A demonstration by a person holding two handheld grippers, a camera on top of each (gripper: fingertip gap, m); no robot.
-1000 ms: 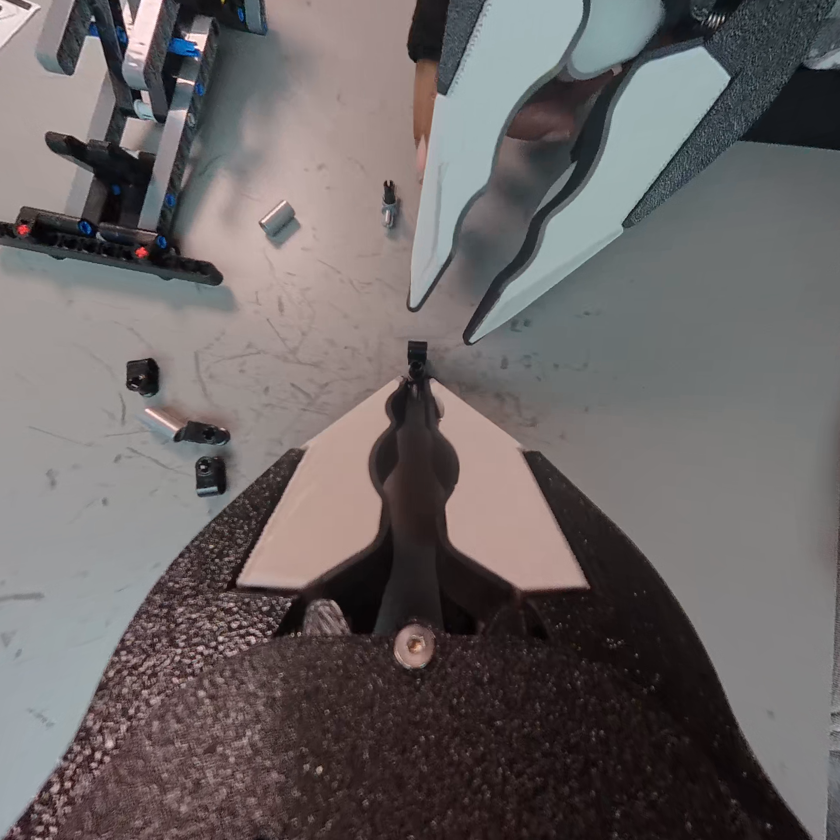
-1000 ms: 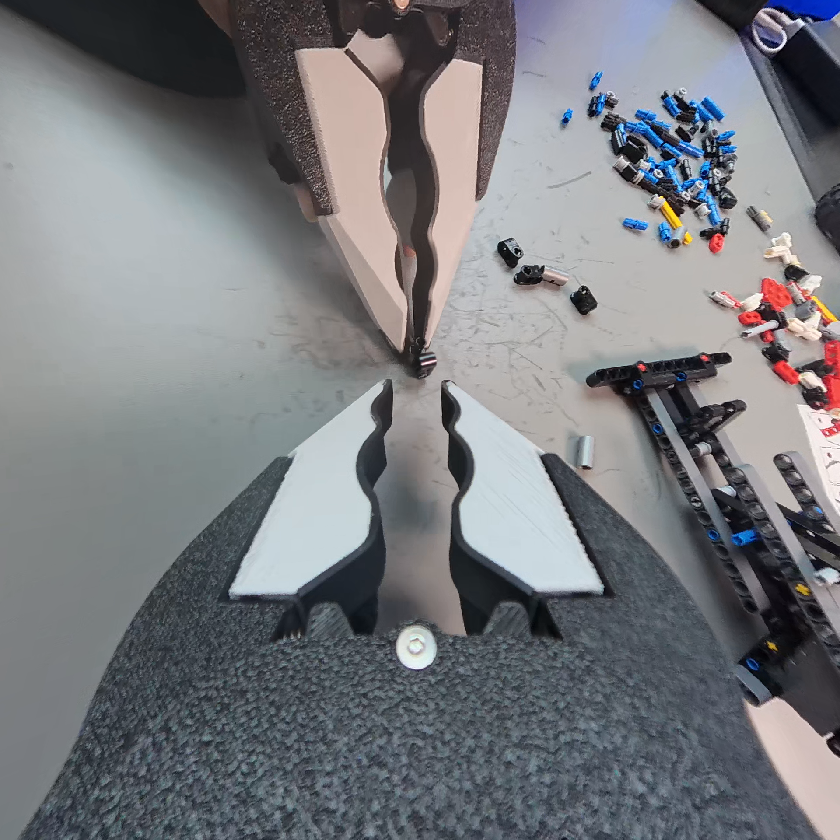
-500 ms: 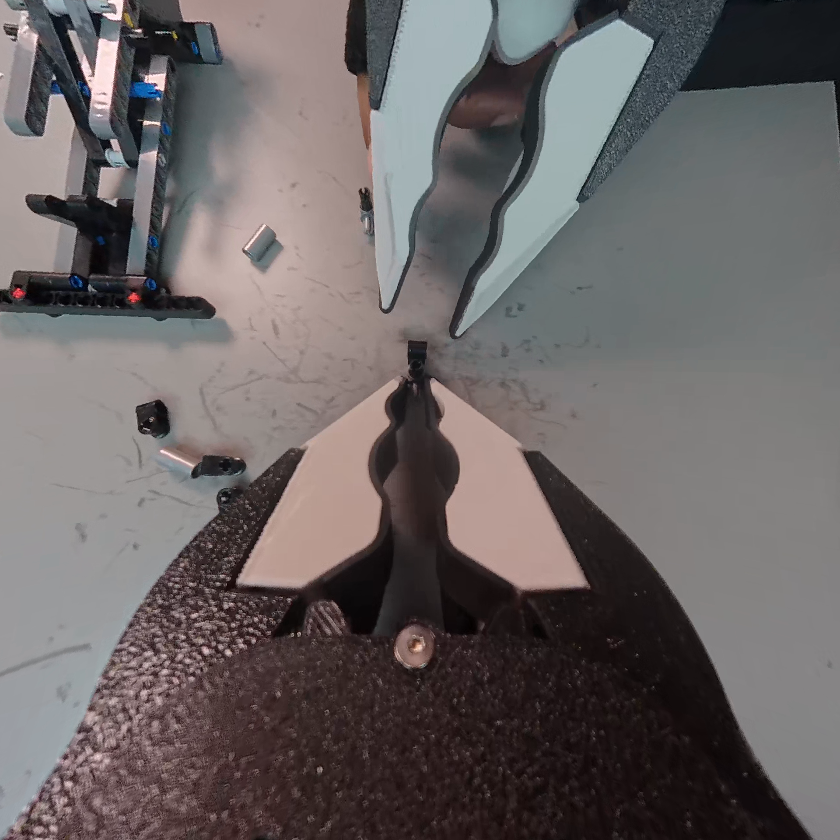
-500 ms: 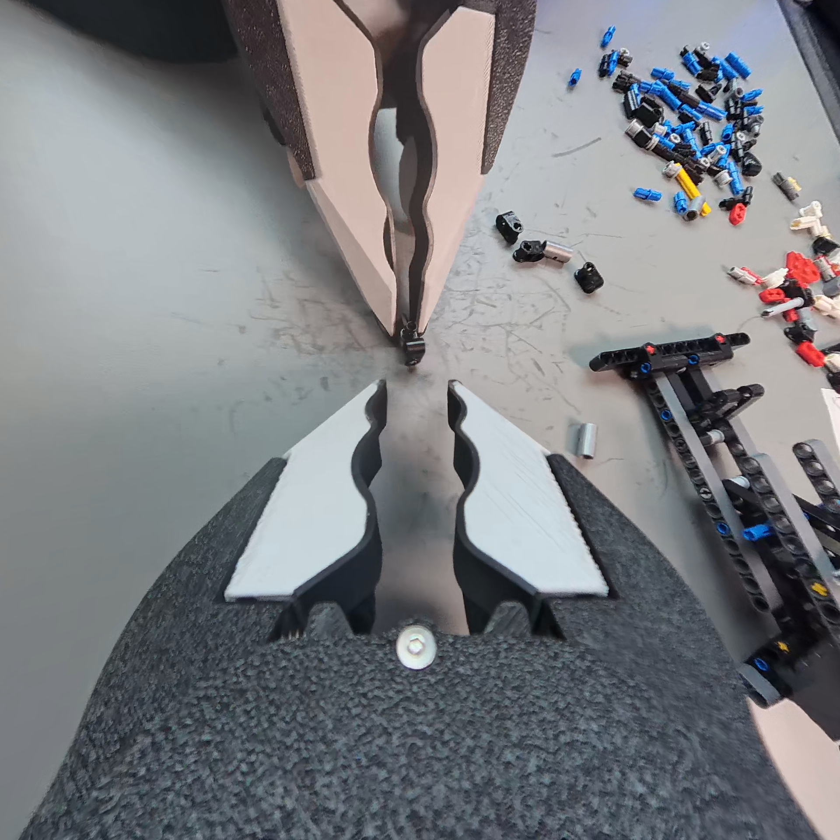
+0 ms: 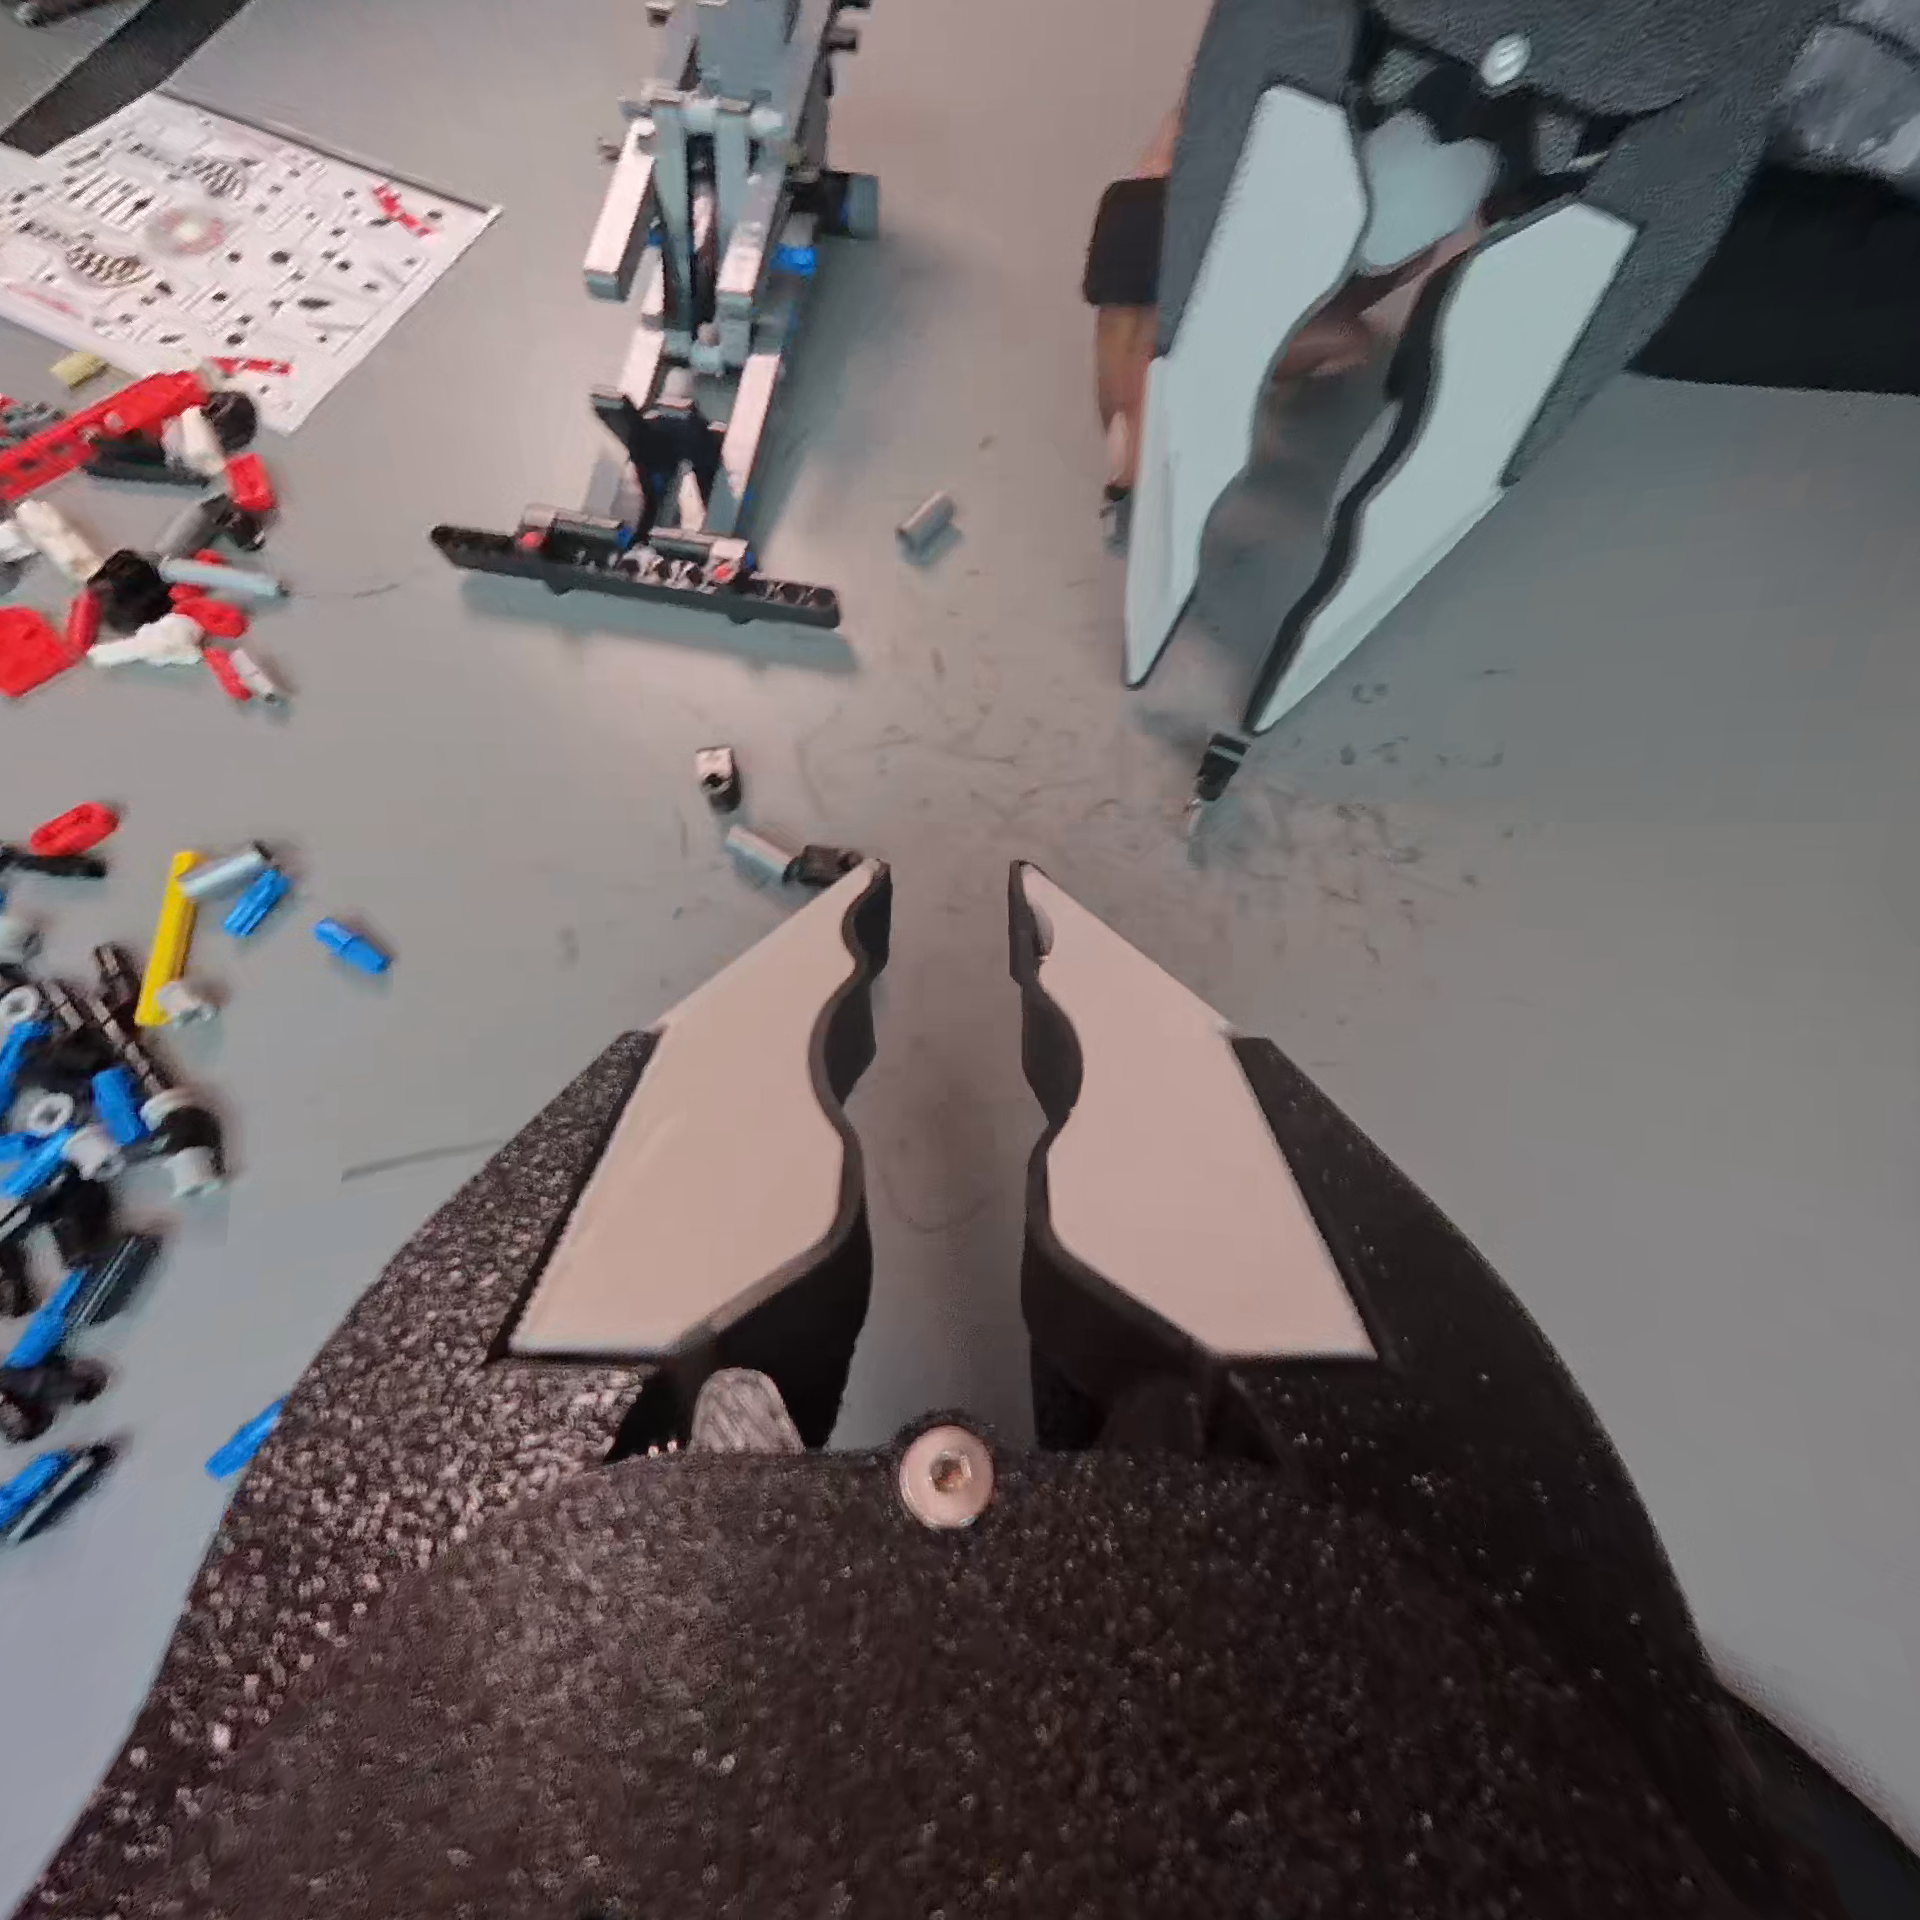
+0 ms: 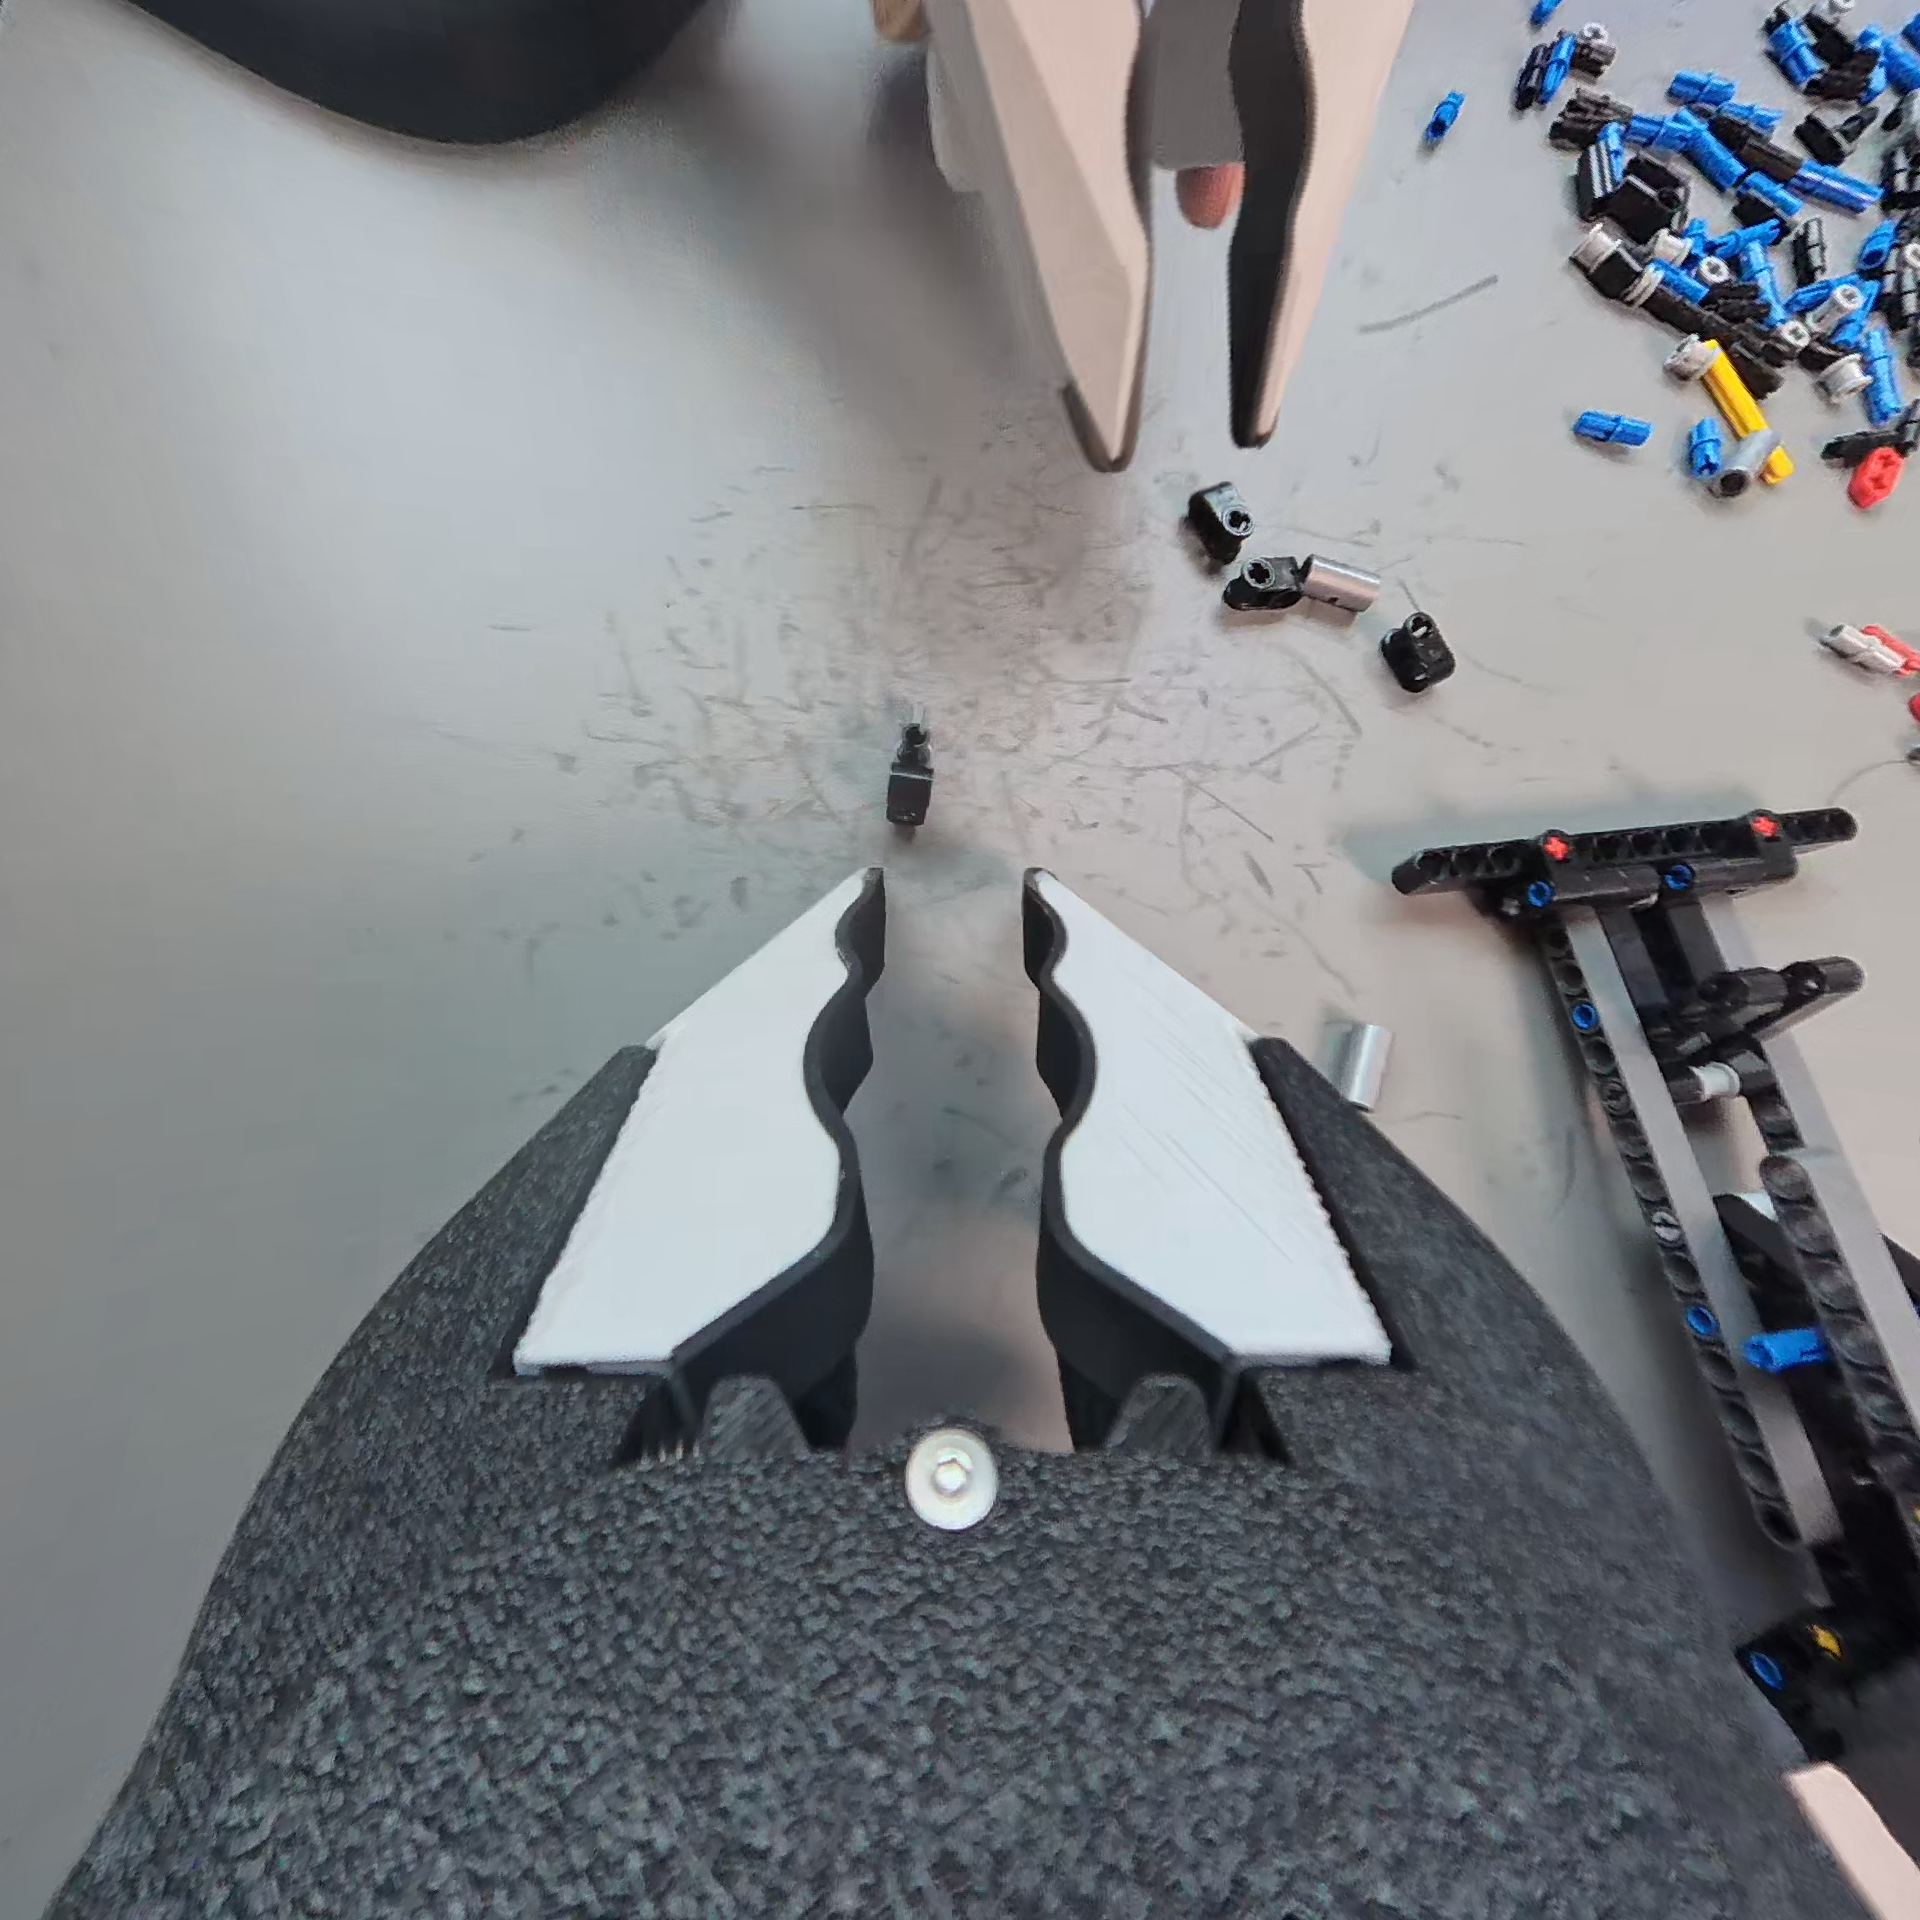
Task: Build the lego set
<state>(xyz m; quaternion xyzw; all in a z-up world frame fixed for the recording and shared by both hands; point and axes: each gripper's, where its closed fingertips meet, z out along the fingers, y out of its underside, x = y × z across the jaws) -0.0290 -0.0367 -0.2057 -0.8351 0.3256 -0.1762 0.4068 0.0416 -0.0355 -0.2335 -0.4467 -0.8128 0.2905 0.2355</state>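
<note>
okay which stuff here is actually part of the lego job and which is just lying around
Job: black pin, chassis frame, black connectors, grey sleeve, parts pile, instruction sheet.
Lying about: nothing clearly; only a dark object at the table edge, unidentifiable.

In the right wrist view a small pin (image 6: pixel 909 779) lies on the table (image 6: pixel 364 623) just ahead of the right claw (image 6: pixel 954 875). The frame (image 6: pixel 1662 966) lies at three o'clock, loose parts (image 6: pixel 1745 239) at one o'clock, the left claw (image 6: pixel 1179 442) at twelve.
</note>
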